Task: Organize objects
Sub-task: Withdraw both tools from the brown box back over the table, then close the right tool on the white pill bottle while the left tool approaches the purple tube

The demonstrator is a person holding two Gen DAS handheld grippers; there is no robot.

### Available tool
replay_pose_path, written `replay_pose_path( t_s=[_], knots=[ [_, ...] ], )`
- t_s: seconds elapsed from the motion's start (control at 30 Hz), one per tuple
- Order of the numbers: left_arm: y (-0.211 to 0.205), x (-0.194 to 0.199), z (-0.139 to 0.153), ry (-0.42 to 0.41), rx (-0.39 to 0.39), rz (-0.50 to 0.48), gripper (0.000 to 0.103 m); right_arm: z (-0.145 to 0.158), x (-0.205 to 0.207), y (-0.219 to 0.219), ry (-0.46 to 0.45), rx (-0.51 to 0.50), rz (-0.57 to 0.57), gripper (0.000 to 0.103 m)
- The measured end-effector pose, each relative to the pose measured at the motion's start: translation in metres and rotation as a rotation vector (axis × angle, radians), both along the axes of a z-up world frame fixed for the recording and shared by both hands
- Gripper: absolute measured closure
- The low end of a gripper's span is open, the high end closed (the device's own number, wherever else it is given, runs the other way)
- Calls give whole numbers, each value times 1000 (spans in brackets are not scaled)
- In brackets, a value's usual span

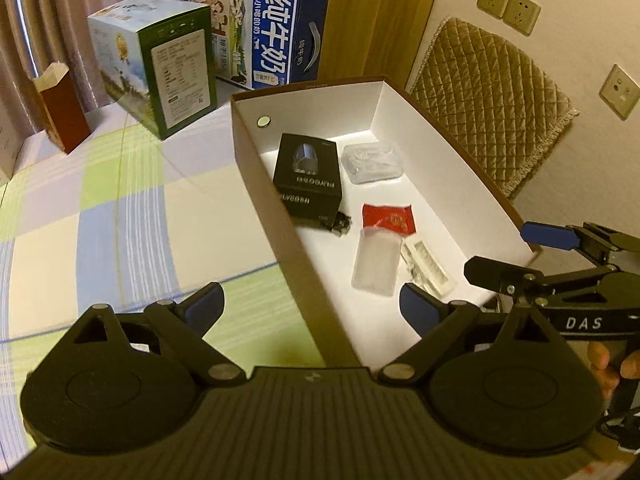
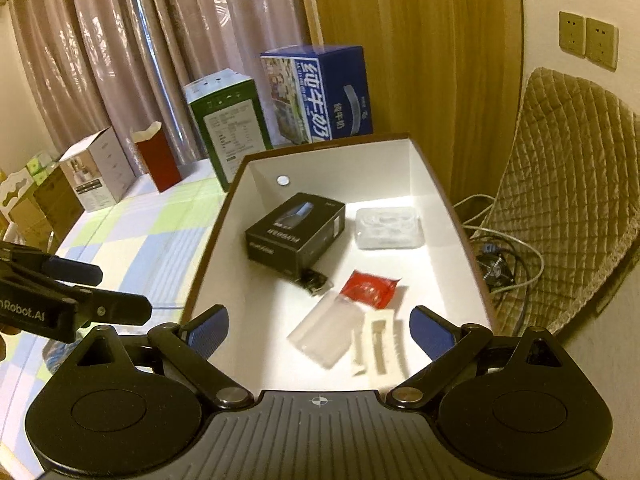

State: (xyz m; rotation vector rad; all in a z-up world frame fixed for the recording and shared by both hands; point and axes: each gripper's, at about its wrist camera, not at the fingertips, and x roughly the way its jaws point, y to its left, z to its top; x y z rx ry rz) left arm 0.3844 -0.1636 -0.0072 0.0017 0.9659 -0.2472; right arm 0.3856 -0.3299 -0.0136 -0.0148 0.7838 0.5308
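An open brown box with a white inside (image 1: 384, 104) (image 2: 344, 160) sits on the checked tablecloth. Inside lie a black product box (image 1: 310, 178) (image 2: 296, 232), a clear plastic packet (image 1: 372, 162) (image 2: 388, 227), a red sachet (image 1: 389, 219) (image 2: 370, 289), a frosted plastic case (image 1: 376, 260) (image 2: 326, 330), a white tray piece (image 1: 426, 266) (image 2: 378, 340) and a small black item (image 1: 340, 224) (image 2: 316, 282). My left gripper (image 1: 312, 306) is open and empty, astride the box's near left wall. My right gripper (image 2: 320, 330) is open and empty above the box's near end; it also shows in the left wrist view (image 1: 516, 252).
A green and white carton (image 1: 156, 64) (image 2: 228, 124), a blue milk carton (image 1: 260, 28) (image 2: 320, 92) and a dark red box (image 1: 64, 108) (image 2: 158, 162) stand at the table's back by the curtain. A quilted chair (image 1: 492, 96) (image 2: 572, 184) and cables (image 2: 504, 256) are right of the box.
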Motion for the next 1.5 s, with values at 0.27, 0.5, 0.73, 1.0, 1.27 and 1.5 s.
replay_pose_path(
  t_s=[0.27,0.5,0.73,1.0,1.27,1.5],
  knots=[
    [32,-38,1,14,-12,21,8,0,-38,22,18,4,8,8],
    [61,-66,-6,41,-22,48,8,-7,-68,44,62,11,37,8],
    [98,-92,-14,67,-17,93,8,-24,-91,75,126,-7,113,8],
    [146,-124,-24,81,-26,176,8,-41,-110,117,172,-25,209,8],
    [182,-145,-42,130,-11,262,8,-55,-119,149,185,-47,280,8],
    [198,-151,-65,186,1,322,8,-76,-123,176,179,-104,363,16]
  ],
)
